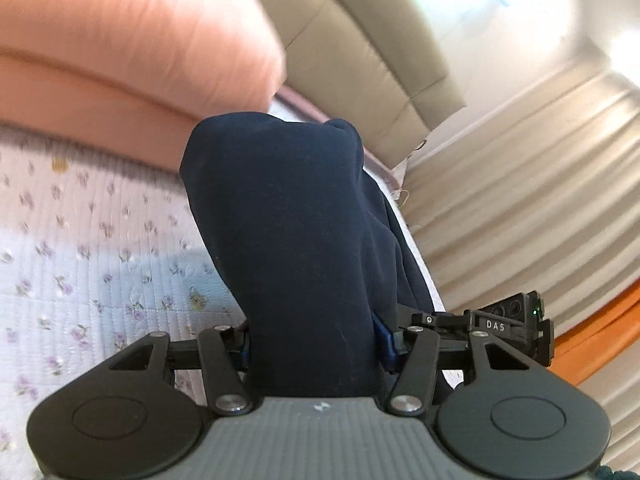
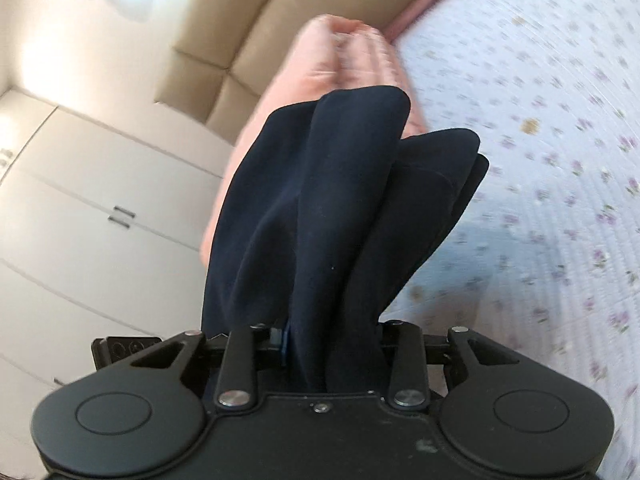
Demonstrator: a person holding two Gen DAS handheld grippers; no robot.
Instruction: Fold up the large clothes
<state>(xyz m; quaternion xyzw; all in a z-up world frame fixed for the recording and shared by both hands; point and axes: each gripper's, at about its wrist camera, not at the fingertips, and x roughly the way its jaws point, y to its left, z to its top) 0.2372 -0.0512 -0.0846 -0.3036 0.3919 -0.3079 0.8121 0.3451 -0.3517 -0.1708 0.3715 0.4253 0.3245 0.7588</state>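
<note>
Where "DAS" shows lower right on other gripper, I see left gripper (image 1: pixel 316 344) clamped on navy garment (image 1: pixel 288 220); right gripper (image 2: pixel 332 340) clamps navy garment (image 2: pixel 328 200) too, both tilted over floral bedspread (image 1: pixel 80 240)

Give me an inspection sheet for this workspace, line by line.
Surface: bed with floral quilted cover, partly blurred.
Job's things: navy garment, bunched and lifted, gripped at two places.
Clutter: pink bedding near the headboard.
Grippers: left gripper and right gripper both shut on the navy garment.
Cables: nothing seen.
Surroundings: beige padded headboard, pleated curtain, white wardrobe doors.
</note>
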